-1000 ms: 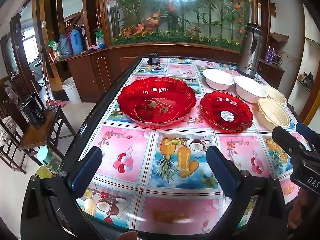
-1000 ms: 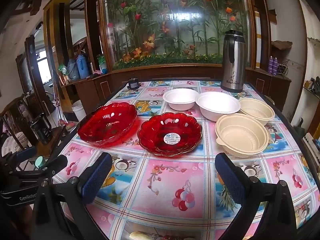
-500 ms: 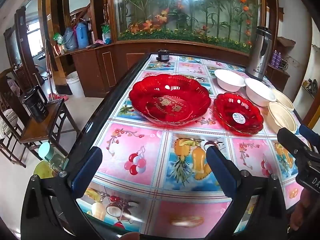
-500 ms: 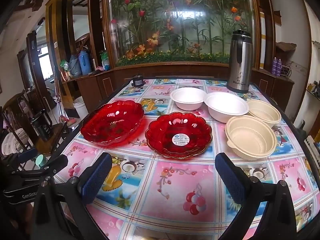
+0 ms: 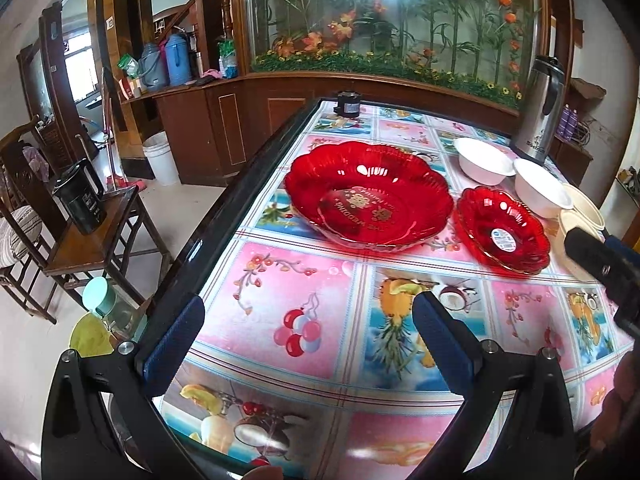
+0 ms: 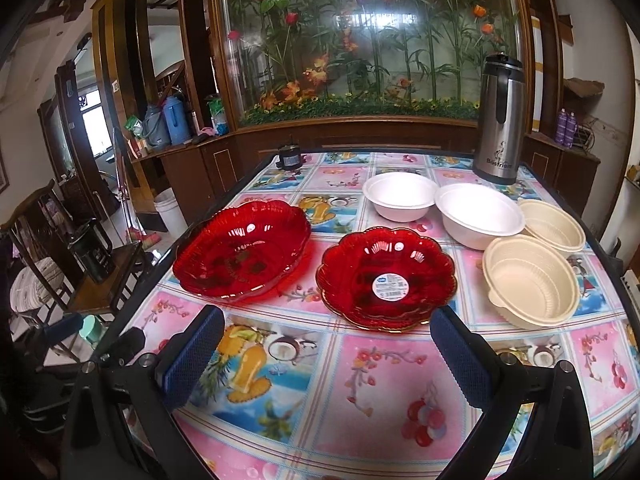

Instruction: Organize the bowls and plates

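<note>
A large red scalloped plate [image 5: 368, 196] [image 6: 242, 250] and a smaller red plate [image 5: 502, 230] [image 6: 386, 276] with a round white sticker lie side by side on the table. Behind and to the right stand two white bowls [image 6: 400, 196] [image 6: 478, 214] [image 5: 482, 160] and two cream bowls [image 6: 530, 276] [image 6: 552, 226]. My left gripper [image 5: 308, 340] is open and empty, over the table's near left part, short of the large plate. My right gripper [image 6: 324, 354] is open and empty, just in front of the small red plate.
The table [image 6: 360, 380] has a bright fruit-print cloth and a dark edge. A steel thermos jug [image 6: 500, 120] stands at the back right, a small dark jar [image 6: 290, 157] at the back left. Wooden chairs and a side table [image 5: 92, 240] stand left of the table.
Both grippers have shifted a little; the left view has swung to the left, so the plates sit further right in it. Both stay open. No dish has moved.
</note>
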